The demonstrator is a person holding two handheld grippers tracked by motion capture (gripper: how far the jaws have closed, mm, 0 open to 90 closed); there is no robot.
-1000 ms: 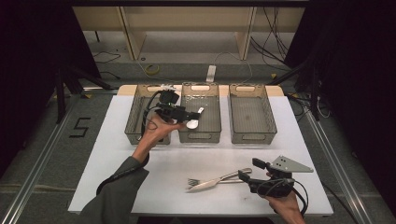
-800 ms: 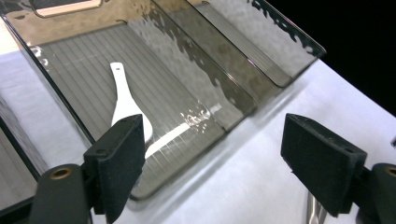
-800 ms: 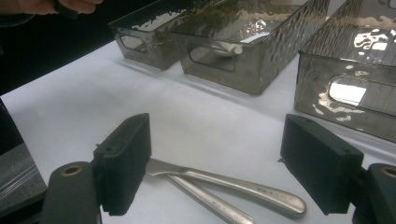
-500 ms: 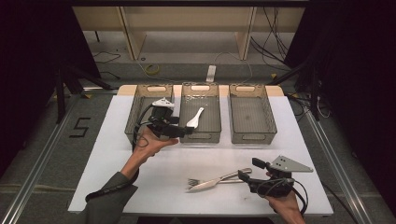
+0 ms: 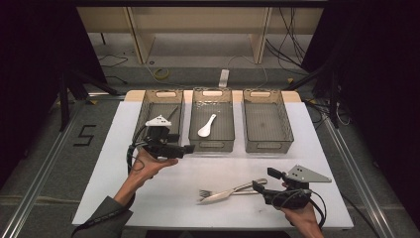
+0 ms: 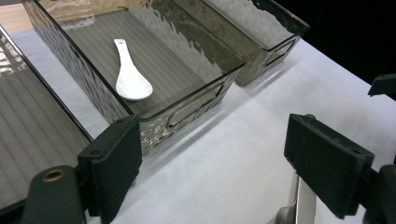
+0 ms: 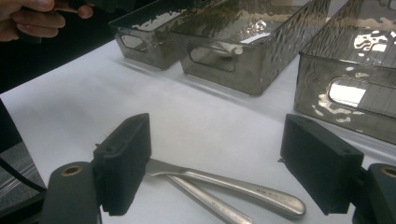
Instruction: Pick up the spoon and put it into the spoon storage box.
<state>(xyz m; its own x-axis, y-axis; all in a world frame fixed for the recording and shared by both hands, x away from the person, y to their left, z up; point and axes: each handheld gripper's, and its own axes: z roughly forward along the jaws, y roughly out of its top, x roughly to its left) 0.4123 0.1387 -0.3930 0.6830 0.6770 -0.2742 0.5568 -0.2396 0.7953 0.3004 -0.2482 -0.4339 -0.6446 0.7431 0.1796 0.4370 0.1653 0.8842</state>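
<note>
While my right gripper (image 5: 261,187) sits with its jaws wide apart and nothing between them, the two long steel utensils, a table knife (image 5: 229,192) and a fork (image 5: 210,193), lie on the white table top (image 5: 163,198) directly ahead of it. Their handles point toward my right jaws and their working ends point away, toward the left edge of the table. In the right gripper view those handles (image 7: 224,184) run roughly across the gap between the pads, though I think they cross each other there; the angle makes that hard to settle. My right hand is clearly the nearer one. My left gripper (image 5: 184,148), jaws also spread and empty, hovers just in front of the middle smoked-plastic bin (image 5: 212,144), well apart from the cutlery. A white ceramic soup spoon (image 6: 131,77) lies inside that middle bin.
</note>
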